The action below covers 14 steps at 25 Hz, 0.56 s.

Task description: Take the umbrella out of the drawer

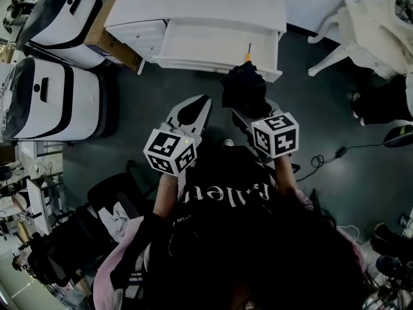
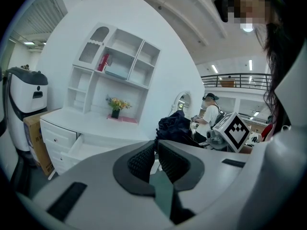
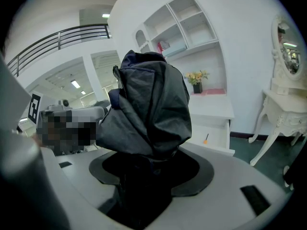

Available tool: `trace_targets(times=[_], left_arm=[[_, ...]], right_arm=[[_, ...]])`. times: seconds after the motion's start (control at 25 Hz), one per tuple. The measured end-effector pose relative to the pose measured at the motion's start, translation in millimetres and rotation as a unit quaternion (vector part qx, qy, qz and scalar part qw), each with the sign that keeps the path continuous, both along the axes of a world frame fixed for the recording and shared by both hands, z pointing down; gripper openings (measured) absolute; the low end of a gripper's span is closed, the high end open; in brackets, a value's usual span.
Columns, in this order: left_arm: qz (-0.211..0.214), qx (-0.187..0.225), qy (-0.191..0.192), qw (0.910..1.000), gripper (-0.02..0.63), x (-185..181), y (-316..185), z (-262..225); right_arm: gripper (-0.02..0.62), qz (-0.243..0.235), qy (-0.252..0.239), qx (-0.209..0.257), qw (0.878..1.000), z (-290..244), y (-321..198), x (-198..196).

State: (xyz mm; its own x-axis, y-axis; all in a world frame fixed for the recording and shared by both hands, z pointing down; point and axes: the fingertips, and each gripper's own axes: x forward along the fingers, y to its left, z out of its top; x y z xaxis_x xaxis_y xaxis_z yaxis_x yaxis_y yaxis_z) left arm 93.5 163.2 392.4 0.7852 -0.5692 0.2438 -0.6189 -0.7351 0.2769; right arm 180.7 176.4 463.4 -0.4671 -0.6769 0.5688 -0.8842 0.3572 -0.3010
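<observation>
A dark folded umbrella [image 1: 243,88] is held in the air in front of the open white drawer [image 1: 219,49], and my right gripper [image 1: 248,116] is shut on it. In the right gripper view the umbrella [image 3: 151,107] fills the middle and hides the jaws. The left gripper [image 1: 192,112] hangs to the umbrella's left, apart from it, with its black pads [image 2: 142,160] close together and nothing between them. From the left gripper view the umbrella [image 2: 175,128] shows just beyond the jaws.
An orange-tipped tool [image 1: 248,52] lies in the drawer at its right end. The white dresser [image 1: 200,2] stands behind. Two white and black machines [image 1: 55,95] and a cardboard box [image 1: 106,41] stand left. A white chair [image 1: 361,34] is right. Cables [image 1: 335,155] lie on the dark floor.
</observation>
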Motion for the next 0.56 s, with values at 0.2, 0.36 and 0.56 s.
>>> trace_targets(times=[0.2, 0.36, 0.56], left_arm=[[-0.001, 0.002, -0.001, 1.0000, 0.031, -0.7, 5.3, 1.0], [-0.004, 0.001, -0.001, 1.0000, 0.031, -1.7, 5.5, 1.9], [-0.005, 0.000, 0.000, 1.0000, 0.031, -4.4, 0.6, 2.7]], right_arm=[[0.272, 0.001, 0.000, -0.001, 1.000, 2.0, 5.2, 0.2], [0.272, 0.000, 0.000, -0.003, 1.000, 3.1, 5.5, 0.4], [0.272, 0.001, 0.002, -0.005, 1.000, 4.2, 0.7, -1.4]])
